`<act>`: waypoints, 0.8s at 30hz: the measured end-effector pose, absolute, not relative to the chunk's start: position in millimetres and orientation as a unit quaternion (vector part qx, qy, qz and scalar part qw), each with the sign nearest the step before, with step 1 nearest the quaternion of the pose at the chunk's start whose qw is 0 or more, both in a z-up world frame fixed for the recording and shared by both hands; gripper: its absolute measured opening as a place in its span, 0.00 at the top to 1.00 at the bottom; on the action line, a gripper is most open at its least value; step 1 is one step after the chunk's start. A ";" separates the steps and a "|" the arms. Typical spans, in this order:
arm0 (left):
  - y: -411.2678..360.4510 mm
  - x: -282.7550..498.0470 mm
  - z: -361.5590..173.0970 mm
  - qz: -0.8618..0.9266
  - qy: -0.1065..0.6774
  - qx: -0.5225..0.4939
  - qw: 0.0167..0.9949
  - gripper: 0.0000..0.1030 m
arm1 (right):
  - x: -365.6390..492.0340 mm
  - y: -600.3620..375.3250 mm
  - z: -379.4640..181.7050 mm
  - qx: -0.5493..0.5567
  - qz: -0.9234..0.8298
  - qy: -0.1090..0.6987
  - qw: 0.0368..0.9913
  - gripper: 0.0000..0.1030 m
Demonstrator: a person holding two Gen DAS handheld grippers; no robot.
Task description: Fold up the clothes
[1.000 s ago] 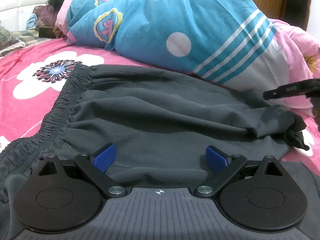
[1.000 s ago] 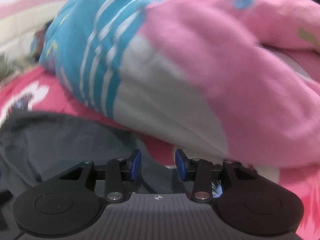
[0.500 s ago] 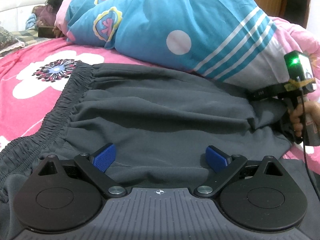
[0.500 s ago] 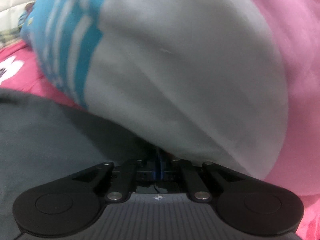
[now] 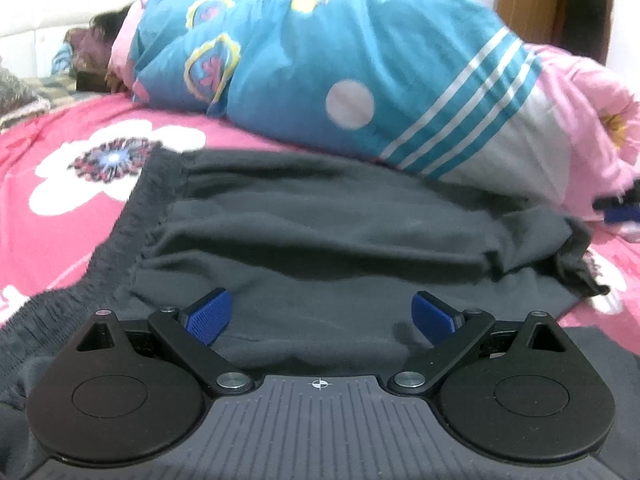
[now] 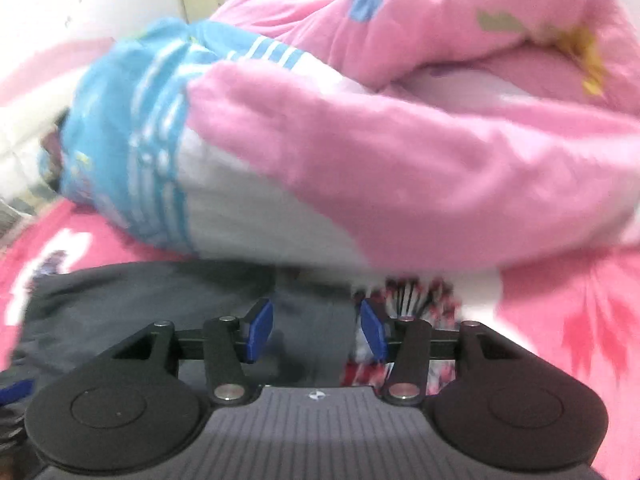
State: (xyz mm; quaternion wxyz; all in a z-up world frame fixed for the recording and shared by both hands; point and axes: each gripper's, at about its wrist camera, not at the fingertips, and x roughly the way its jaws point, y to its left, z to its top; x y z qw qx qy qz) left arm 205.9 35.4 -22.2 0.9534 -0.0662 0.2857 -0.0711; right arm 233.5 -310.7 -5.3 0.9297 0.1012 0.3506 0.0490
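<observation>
Half a second ago the right gripper [image 6: 317, 330] was pinched shut under the quilt; now it is backed off with its blue pads parted and nothing between them, hovering at the dark grey shorts' leg end. Behind, the blue and pink quilt [image 5: 360, 80] lies bunched along the far side of the pink flowered bedsheet [image 5: 60, 152]. Dark grey shorts [image 5: 320, 232] lie spread flat on that sheet, waistband left. Over their near edge the left gripper [image 5: 320, 316] stays wide open, empty
</observation>
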 end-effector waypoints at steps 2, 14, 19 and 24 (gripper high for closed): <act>32.3 199.5 -15.1 -0.085 0.274 -0.063 0.956 0.05 | 212.7 -306.0 -8.8 0.096 0.060 0.357 0.927 0.50; -25.8 175.5 -17.5 -0.201 0.248 0.001 0.948 0.29 | 192.3 -278.3 -48.5 0.009 0.084 0.372 0.924 0.58; -34.8 173.1 -15.5 -0.221 0.247 0.016 0.943 0.40 | 200.4 -278.9 -59.8 0.005 0.079 0.371 0.925 0.94; -45.0 168.3 -9.5 -0.241 0.239 0.041 0.940 0.40 | 196.3 -317.5 -51.1 0.141 0.087 0.338 0.926 0.98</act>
